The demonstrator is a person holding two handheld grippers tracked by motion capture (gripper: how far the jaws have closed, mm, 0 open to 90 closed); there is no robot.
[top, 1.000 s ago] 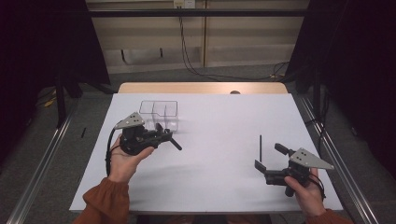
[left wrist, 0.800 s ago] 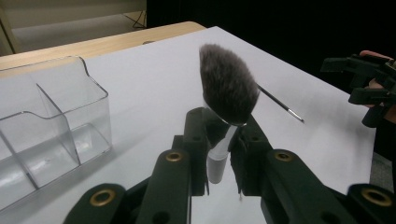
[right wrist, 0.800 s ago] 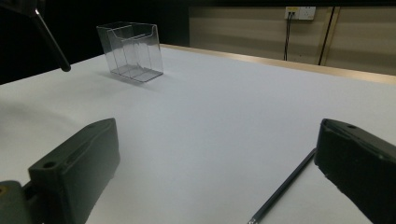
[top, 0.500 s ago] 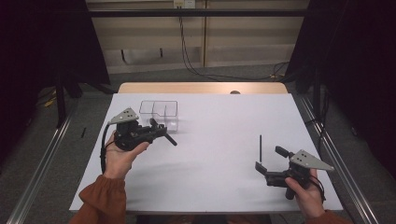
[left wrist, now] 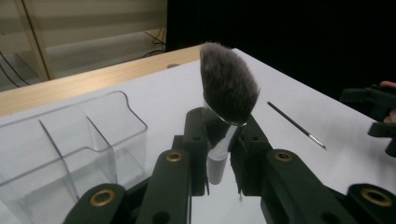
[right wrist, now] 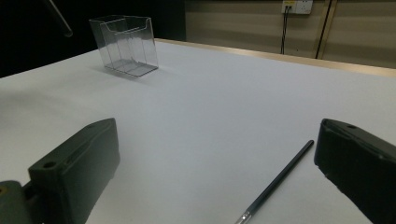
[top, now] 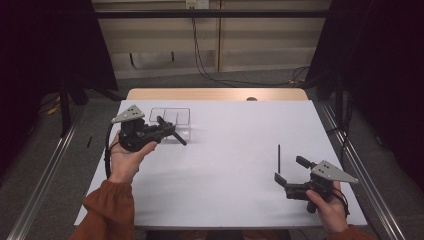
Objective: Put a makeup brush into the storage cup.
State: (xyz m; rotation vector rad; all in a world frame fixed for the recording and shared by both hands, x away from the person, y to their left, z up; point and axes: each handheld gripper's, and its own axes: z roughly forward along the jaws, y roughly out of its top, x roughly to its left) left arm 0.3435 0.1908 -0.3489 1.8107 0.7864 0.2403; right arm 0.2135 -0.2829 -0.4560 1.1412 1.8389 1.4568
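The left claw (top: pixel 167 131) has risen toward the clear box (top: pixel 172 121) just ahead, clenched on a brush (left wrist: pixel 227 98); keep it upright and lower the handle into a compartment.

The desk (top: pixel 225 150) has a smooth, matt white top with a bare wood strip along its far edge. The organizer box (left wrist: pixel 70 144) is clear, glossy plastic. The makeup brush (left wrist: pixel 229 88) has soft grey bristles, dark at the tips, on a shiny silvery collar. The thin brush (right wrist: pixel 275 182) has a dark, smooth handle and a metal-looking end. The left hand-held gripper (left wrist: pixel 219 144) is matt black plastic with brass-coloured rivets.
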